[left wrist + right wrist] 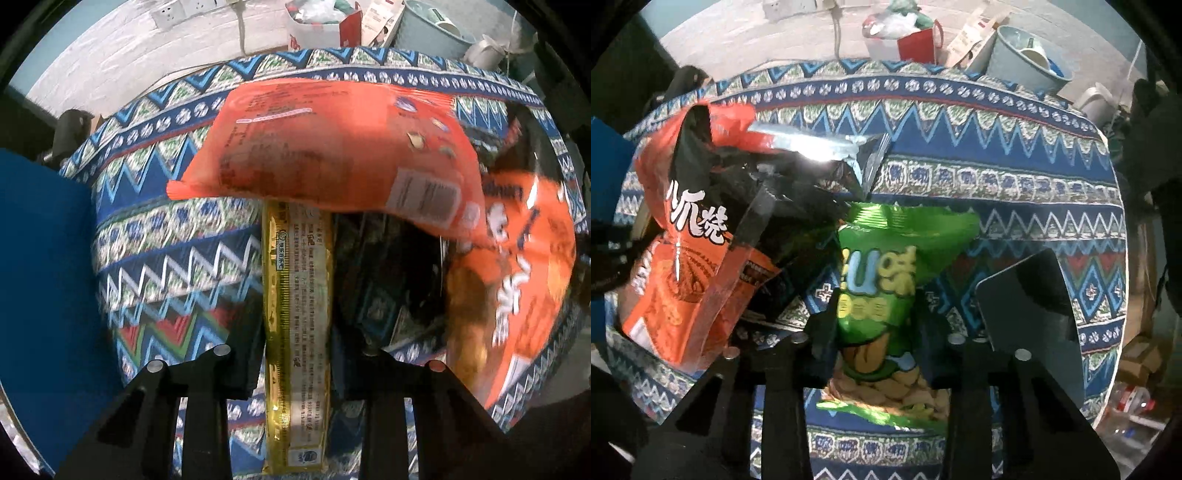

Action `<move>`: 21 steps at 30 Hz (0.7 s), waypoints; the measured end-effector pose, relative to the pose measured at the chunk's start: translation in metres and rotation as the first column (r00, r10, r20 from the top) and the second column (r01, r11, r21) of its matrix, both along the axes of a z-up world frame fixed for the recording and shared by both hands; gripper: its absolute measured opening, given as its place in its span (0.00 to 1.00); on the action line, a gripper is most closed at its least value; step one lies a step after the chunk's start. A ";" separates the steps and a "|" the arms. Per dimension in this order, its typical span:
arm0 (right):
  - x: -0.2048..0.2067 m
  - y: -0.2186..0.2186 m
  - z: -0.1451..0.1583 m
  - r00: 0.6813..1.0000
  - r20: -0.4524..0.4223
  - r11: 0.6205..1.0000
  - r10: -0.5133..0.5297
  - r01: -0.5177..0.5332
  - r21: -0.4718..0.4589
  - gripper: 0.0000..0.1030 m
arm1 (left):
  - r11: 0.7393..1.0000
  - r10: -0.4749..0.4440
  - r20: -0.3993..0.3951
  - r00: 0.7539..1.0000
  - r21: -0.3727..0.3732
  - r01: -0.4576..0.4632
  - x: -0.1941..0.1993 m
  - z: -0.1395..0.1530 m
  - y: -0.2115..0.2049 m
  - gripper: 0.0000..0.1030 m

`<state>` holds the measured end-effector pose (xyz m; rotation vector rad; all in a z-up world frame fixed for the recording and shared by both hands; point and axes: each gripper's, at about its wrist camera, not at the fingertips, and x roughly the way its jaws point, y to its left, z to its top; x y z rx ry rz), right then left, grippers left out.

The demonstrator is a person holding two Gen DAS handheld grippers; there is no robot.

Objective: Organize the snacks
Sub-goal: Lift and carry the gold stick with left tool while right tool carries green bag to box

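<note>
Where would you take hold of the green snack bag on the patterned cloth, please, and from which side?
Grip the green snack bag across its narrowed middle, coming from above as the right gripper does: its fingers close in on both sides there. The bag lies flat on the tablecloth, its crimped top end too wide and flared for a sure pinch.

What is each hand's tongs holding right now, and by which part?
Left tongs: gold snack packet, pinched across its width. Right tongs: green snack bag, squeezed at its middle.
</note>
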<state>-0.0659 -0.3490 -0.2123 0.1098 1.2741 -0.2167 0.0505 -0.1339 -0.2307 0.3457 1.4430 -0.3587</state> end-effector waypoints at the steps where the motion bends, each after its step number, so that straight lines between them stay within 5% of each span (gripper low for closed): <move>1: -0.001 -0.001 0.001 1.000 0.002 1.000 -0.002 0.002 0.003 0.30 | 1.000 -0.001 -0.002 1.000 0.001 0.001 -0.003 0.001 0.003 0.30; 21: -0.016 0.046 0.067 0.990 0.131 0.998 0.049 -0.044 -0.038 0.29 | 0.998 -0.029 0.016 0.999 -0.061 0.030 -0.098 0.049 0.068 0.28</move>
